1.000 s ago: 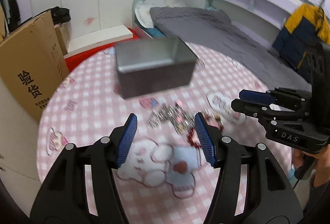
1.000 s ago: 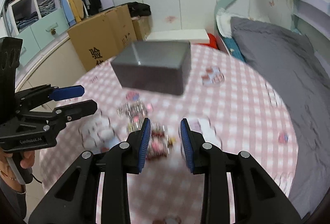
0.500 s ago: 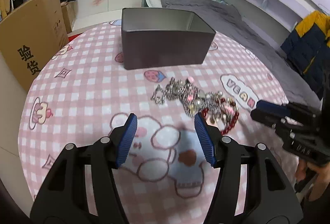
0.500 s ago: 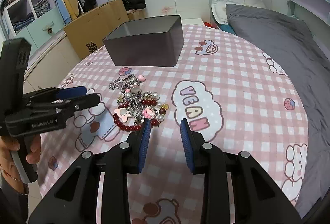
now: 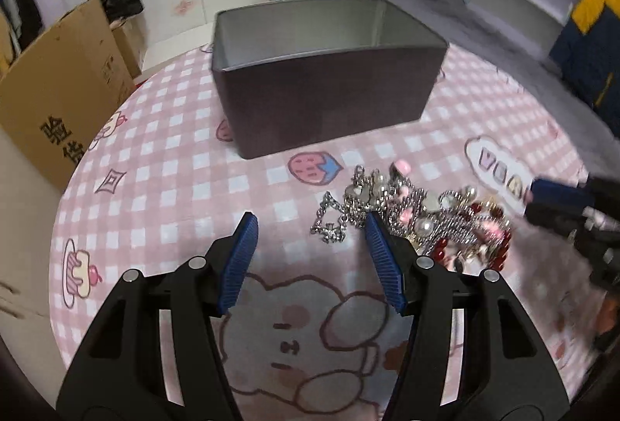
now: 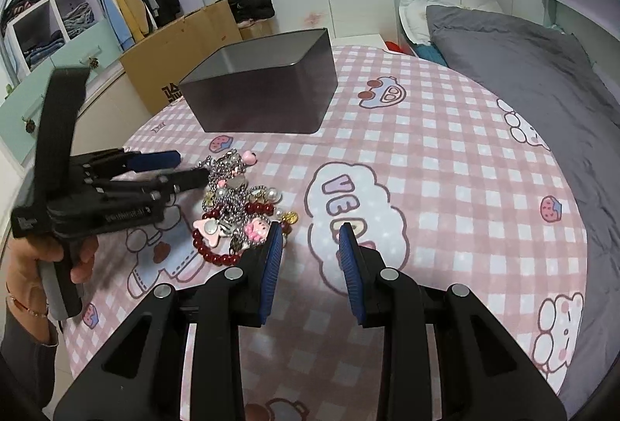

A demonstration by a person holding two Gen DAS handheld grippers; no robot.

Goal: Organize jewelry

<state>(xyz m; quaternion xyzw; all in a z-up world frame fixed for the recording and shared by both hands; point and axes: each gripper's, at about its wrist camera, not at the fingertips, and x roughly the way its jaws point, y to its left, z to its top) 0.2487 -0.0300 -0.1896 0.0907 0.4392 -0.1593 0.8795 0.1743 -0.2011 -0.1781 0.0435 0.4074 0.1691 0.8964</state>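
Note:
A tangled pile of jewelry (image 5: pixel 418 219) with silver chains, pearls, pink charms and a red bead bracelet lies on the pink checked tablecloth; it also shows in the right wrist view (image 6: pixel 240 212). Behind it stands an open, empty grey metal box (image 5: pixel 325 80), also seen in the right wrist view (image 6: pixel 263 88). My left gripper (image 5: pixel 310 250) is open and empty, low over the cloth, its right finger at the pile's left edge. My right gripper (image 6: pixel 310 258) is open and empty, just right of the pile. Each gripper shows in the other's view (image 6: pixel 162 173) (image 5: pixel 562 200).
The round table (image 6: pixel 445 157) ends close on all sides. A cardboard carton (image 5: pixel 58 80) stands left of it, a bed with grey bedding (image 6: pixel 523 72) to the right, and a wardrobe with clothes (image 6: pixel 77 10) at the back left.
Both grippers have moved down and closer to the jewelry pile and the box. The left one has swung towards the pile's left edge. Both stay open and empty.

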